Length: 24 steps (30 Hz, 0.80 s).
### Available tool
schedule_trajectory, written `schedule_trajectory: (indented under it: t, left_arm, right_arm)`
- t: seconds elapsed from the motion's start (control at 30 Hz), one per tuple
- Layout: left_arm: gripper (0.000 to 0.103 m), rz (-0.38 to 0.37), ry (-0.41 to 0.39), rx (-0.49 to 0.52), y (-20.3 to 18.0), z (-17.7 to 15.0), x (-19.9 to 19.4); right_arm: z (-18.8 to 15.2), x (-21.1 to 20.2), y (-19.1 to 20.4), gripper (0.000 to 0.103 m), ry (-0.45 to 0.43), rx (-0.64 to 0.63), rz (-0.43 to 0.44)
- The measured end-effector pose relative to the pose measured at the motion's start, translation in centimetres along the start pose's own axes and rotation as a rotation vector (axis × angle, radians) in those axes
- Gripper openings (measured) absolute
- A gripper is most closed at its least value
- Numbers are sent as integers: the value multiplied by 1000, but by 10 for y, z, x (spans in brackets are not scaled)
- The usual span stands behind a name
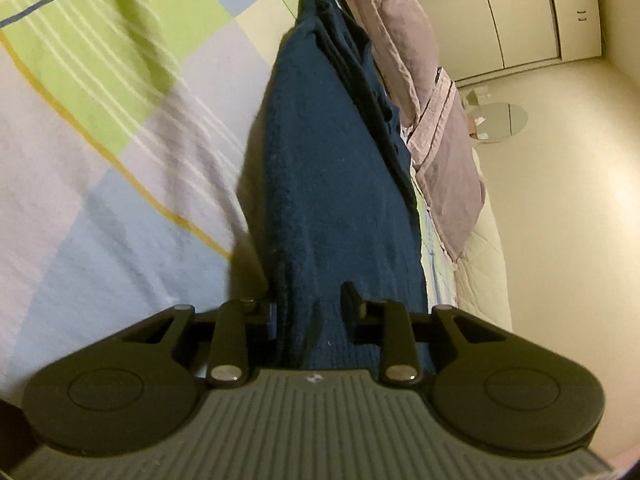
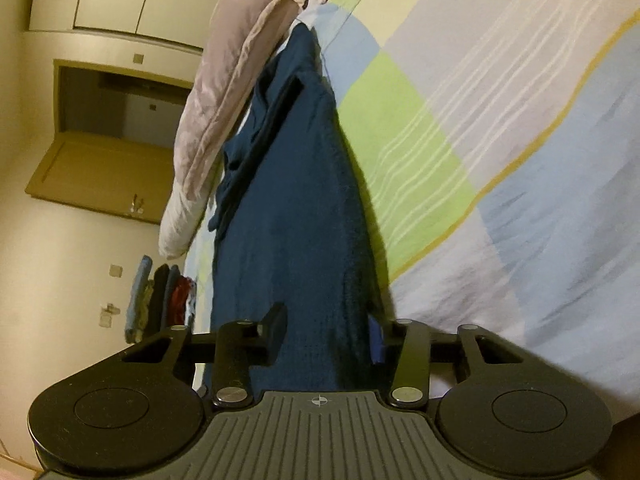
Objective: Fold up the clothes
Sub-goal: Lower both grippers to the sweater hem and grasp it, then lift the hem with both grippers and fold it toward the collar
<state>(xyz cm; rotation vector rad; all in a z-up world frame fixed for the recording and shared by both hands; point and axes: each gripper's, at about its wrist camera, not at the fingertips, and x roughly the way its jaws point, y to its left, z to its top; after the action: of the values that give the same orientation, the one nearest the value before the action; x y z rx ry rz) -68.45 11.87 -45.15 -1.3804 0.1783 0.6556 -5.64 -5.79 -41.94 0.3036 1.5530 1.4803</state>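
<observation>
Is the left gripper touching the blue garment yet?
Touching. The left wrist view shows the blue garment running between the left gripper's jaws, with the cloth against both.

A checked bedsheet (image 1: 100, 128) in pale blue, lime green and lilac with thin yellow lines fills the 9 o'clock side of the left wrist view and the 3 o'clock side of the right wrist view (image 2: 500, 152). A crumpled mauve quilt (image 1: 432, 120) lies along its edge toward 1 o'clock. Cream cupboard doors (image 1: 512, 16) stand at 1 o'clock, and a small stack of coloured clothes (image 2: 160, 304) sits at 8 o'clock in the right view.
</observation>
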Motion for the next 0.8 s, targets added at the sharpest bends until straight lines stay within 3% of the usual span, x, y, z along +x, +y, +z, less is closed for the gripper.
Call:
schedule_trajectory:
  t: [0.13,0.23,0.33,0.47,0.8]
  left_arm:
    - [21,-5,24,1,-1,0,1]
    - [8,17,9,13,-2,-1,-1]
    - [7,42,-17,24,-2,-3,-4]
    - [6,53,-66,80,-15,-4,-17]
    - [5,-28,-179,160,-52,-11,-73]
  right_arm:
    - [0,2,2,39,7,-14,-15]
    - [1,4,3,35,11,-17,-34]
    - [0,5,6,9,-6,-19,-88]
    - [-3,1,16,7,-48,-45,-113]
    - [-18,-47,70,6,-175,-103,7]
